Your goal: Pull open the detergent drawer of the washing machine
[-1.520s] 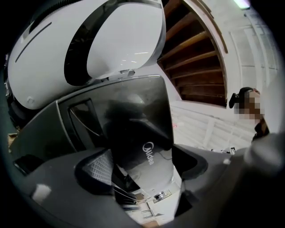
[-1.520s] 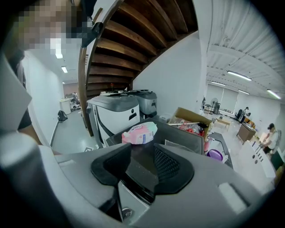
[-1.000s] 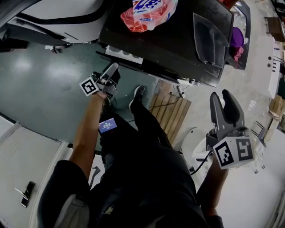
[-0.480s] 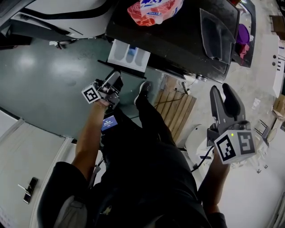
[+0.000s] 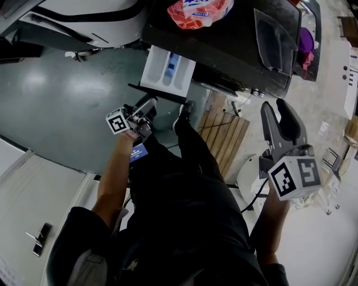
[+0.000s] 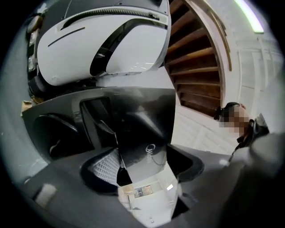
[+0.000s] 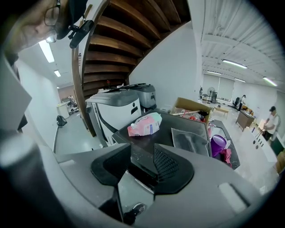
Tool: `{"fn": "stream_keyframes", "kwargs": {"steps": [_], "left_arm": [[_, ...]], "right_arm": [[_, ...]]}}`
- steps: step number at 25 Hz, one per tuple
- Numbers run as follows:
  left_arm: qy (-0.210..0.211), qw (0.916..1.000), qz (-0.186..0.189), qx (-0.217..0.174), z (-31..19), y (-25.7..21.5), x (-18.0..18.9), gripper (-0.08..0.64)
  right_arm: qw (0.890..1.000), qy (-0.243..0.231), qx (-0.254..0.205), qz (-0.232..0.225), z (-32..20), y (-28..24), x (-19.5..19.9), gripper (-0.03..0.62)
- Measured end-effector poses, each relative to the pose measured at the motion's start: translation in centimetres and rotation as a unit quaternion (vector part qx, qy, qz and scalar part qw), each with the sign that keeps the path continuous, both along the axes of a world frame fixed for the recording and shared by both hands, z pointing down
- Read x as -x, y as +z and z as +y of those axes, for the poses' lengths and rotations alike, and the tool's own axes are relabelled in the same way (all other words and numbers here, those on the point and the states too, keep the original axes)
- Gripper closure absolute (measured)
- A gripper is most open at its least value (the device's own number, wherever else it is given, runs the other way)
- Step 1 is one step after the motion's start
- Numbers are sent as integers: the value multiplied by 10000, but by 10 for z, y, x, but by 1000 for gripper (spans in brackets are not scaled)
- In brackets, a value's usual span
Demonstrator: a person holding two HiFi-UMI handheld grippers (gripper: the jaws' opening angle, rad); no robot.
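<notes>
- Left hand-held gripper [image 6: 144,165]: I read its jaws as part-way apart and closing. The dark front panel of the detergent drawer [image 5: 168,68] filled the gap between them, and the ribbed pad [image 6: 104,167] lay against the panel's edge.
- Detergent drawer: it stood well out from the front of the washing machine [image 5: 235,39]. It was white, its compartments open to the head view, with blue in the middle one. My left hand-held gripper sat just below its front edge.
- Right hand-held gripper [image 5: 278,114]: its jaws stood a moderate way apart with nothing between them. It was off to the right, well apart from the machine, above the pale floor [image 5: 313,246].
- Writing, drawer front: a pale script logo showed on the dark panel in the left gripper view, but I could not read it with certainty. The labels on the white part below were too small to read.
- Writing, pink bag [image 5: 199,11]: it lay on the machine's dark top. Its blue lettering on a white patch was too blurred for me to read.
- Marker cube [image 5: 293,177]: it carried black-and-white square patterns only, no words.
</notes>
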State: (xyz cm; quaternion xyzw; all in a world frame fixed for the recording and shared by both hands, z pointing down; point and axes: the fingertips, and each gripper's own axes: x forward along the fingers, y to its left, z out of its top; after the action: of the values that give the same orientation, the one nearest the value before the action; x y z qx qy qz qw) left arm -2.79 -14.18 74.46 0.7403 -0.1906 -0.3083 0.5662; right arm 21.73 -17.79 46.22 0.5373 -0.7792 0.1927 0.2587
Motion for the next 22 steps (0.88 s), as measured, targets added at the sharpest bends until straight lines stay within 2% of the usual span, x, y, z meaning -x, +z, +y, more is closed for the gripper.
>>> {"fn": "stream_keyframes", "kwargs": {"steps": [3,7,10,16,19,22], "left_arm": [[240,9982,-516,180,3,12,-1,206],[710,9881,-1340,276,23,22,6,212],[827,9840,-1572,149,32,9,20,212],[757,9732,-2167,-163,29,-28,60,212],[899,9588,-2644,-519,26,-46,74,212],[1120,9356,-3179,-1056,23,-65,86,210]], "right_arm": [[9999,-48,-120,-43,3,-9,12,434],[9996,-123,-222,-103,11,-20,28,434],[9992,-152,-318,-175,18,-28,37,434],[9968,-218,-636,-424,30,-48,56,434],[9949,-211,-808,-566,34,-58,65,434],[9932,-160,-957,-648,38,-68,71,436]]}}
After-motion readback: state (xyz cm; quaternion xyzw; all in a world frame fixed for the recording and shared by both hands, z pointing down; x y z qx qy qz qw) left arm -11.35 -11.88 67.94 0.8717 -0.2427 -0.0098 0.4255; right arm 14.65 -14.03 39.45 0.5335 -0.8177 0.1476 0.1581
